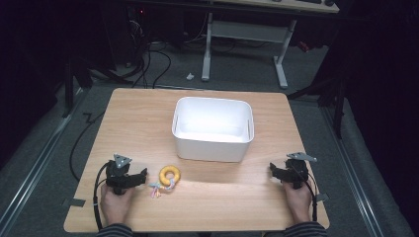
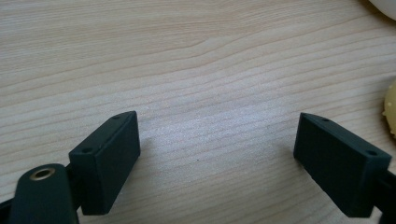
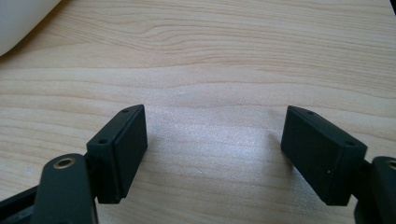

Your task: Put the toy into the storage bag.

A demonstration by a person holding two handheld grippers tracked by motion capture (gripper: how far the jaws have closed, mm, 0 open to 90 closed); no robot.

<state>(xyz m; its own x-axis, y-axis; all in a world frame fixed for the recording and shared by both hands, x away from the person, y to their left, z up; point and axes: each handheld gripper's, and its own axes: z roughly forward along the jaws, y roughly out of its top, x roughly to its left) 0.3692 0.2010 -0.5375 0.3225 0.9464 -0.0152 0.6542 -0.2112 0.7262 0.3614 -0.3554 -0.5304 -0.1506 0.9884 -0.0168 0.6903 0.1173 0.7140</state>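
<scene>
A yellow ring toy [image 1: 169, 175] with a pastel cord tail [image 1: 155, 190] lies on the wooden table [image 1: 133, 113] near its front left. My left gripper [image 1: 143, 176] rests on the table just left of the ring, open, with bare wood between its jaws. The ring's edge [image 2: 390, 109] shows at the right border of the left gripper view. A white tub [image 1: 213, 129] stands empty at the table's middle. My right gripper [image 1: 273, 170] rests at the front right, open over bare wood, its fingers [image 3: 122, 151] wide apart. The tub's corner [image 3: 18, 21] shows at top left there.
A hand holds each gripper at the table's front edge. Cables trail from both grippers. Beyond the table stand a white desk frame [image 1: 281, 64] and cables on the grey floor [image 1: 148, 59]. Black stands flank the table.
</scene>
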